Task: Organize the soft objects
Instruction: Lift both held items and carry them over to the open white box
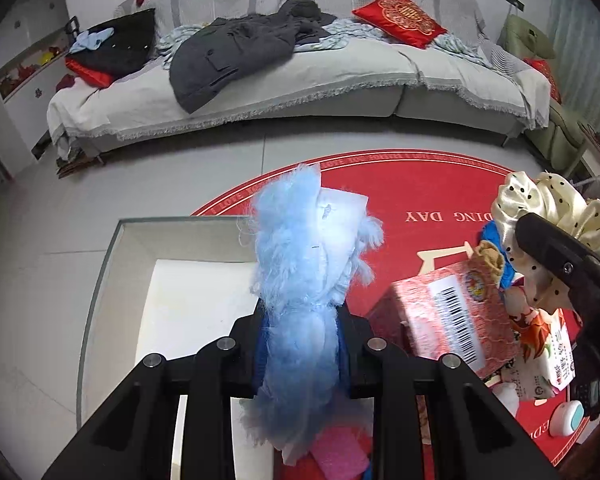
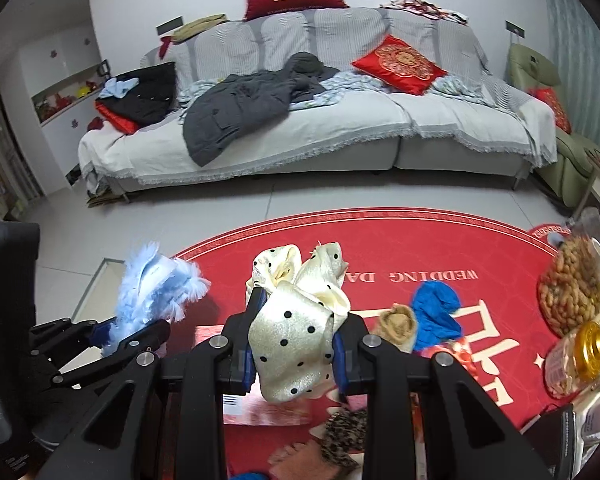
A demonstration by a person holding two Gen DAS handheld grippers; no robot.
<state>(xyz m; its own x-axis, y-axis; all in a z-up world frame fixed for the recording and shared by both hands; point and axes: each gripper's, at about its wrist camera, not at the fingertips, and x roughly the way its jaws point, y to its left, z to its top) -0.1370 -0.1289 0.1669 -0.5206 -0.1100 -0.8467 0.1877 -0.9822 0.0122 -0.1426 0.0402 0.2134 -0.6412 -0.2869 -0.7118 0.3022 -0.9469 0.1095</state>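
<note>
Left gripper (image 1: 300, 332): fingers clamped on a fluffy blue piece (image 1: 307, 264), which stands up between them above the counter.
Blue piece: pale blue fuzz with a white label at its top; in the right wrist view it shows at the left (image 2: 152, 292), held off the surface.
Right gripper (image 2: 294, 344): fingers clamped on a cream scrunchie (image 2: 296, 328) with black dots; its folds spill above and below them.
Scrunchie: in the left wrist view it sits at the right edge (image 1: 555, 216), in the black fingers there.
White tray (image 1: 188, 292): open, just left of the blue piece, below it.
Red mat (image 2: 419, 256): round, with white letters, covering the counter.
Red box (image 1: 451, 320): with a barcode, tilted, right of the left gripper.
Blue cloth (image 2: 435, 312): lying on the mat beside a tan piece (image 2: 395, 322).
Leopard piece (image 2: 345, 428): on the mat, low in the right wrist view, next to a pink one (image 2: 296, 460).
Peanuts (image 2: 571, 288): in a clear container at the right edge.
Sofa (image 2: 339, 136): grey, across the room, with a dark jacket (image 2: 240, 108) and red cushion (image 2: 399, 64).
</note>
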